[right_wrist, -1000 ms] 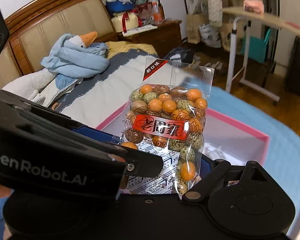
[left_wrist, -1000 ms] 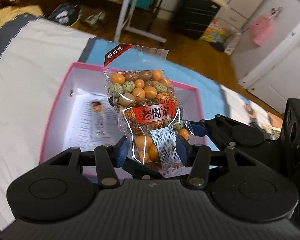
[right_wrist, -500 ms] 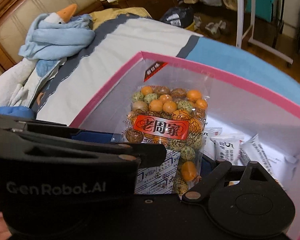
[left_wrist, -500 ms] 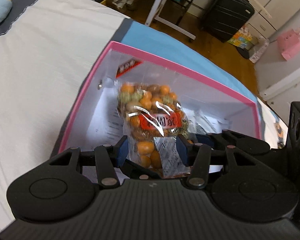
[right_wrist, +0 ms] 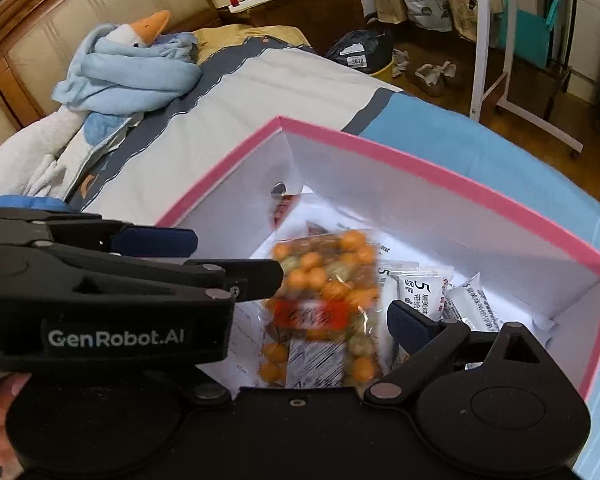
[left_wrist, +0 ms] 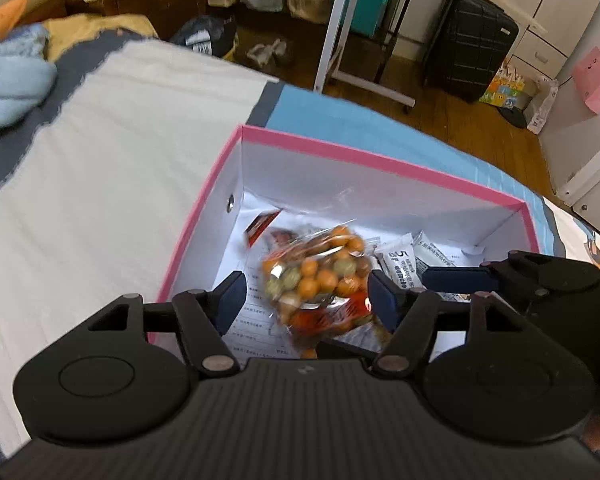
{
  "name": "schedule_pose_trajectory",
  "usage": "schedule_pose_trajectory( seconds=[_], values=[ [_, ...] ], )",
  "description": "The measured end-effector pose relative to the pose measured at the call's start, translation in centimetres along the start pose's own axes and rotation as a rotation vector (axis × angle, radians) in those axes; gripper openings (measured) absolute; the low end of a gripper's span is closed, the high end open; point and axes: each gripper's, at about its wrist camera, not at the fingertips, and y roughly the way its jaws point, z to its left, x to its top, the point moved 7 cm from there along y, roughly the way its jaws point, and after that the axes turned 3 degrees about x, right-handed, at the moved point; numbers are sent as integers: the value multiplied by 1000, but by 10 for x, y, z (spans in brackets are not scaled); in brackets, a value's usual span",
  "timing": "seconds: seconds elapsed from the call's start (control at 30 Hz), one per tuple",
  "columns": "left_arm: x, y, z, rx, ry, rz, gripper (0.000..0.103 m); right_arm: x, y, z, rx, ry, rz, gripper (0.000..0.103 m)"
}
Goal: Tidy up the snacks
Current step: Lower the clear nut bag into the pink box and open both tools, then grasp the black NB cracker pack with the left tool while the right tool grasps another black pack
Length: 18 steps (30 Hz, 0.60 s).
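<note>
Snack bag (left_wrist: 320,276), a clear pack of orange and green coated nuts with a red label, sits inside the pink-rimmed box (left_wrist: 380,162) toward its left wall, blurred and tipped over as though dropping or only just landing on the printed paper that lines the bottom. White sachets (right_wrist: 424,288) lie just beside it toward the box's right end. The box rests on the bed (left_wrist: 100,160), near the corner where white sheet meets blue.

Left gripper (left_wrist: 306,294) has just been opening; its blue pads stand either side of the bag with a visible gap, so the bag is between them but not held. Right gripper (right_wrist: 292,276) is spread wide around the same bag, pads clear of it.

Risks, as I judge them: the bag may settle leaning on the sachets or crumpled on its header, leaving the box untidy. Both grippers crowd 1 bag inside the box, so lifting out carelessly could snag the loose plastic and drag it back up, or knock a finger against the left wall and shift the light box on the soft bed. The 2 grippers could also clash with each other.
</note>
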Motion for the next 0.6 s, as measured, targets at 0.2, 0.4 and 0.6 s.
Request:
schedule_pose_trajectory(
  seconds=[0.2,0.4,0.6],
  values=[
    [-7,-36,-15,-8,70,-3,66,-15,-54,5,7,-39,-38,98],
    [-20,-84,-51,-51,173,-36,67,-52,-138,-13,-35,-54,-67,98],
    [-42,-121,-105,-97,304,-67,70,-95,-210,-39,-132,-102,-80,98]
  ],
)
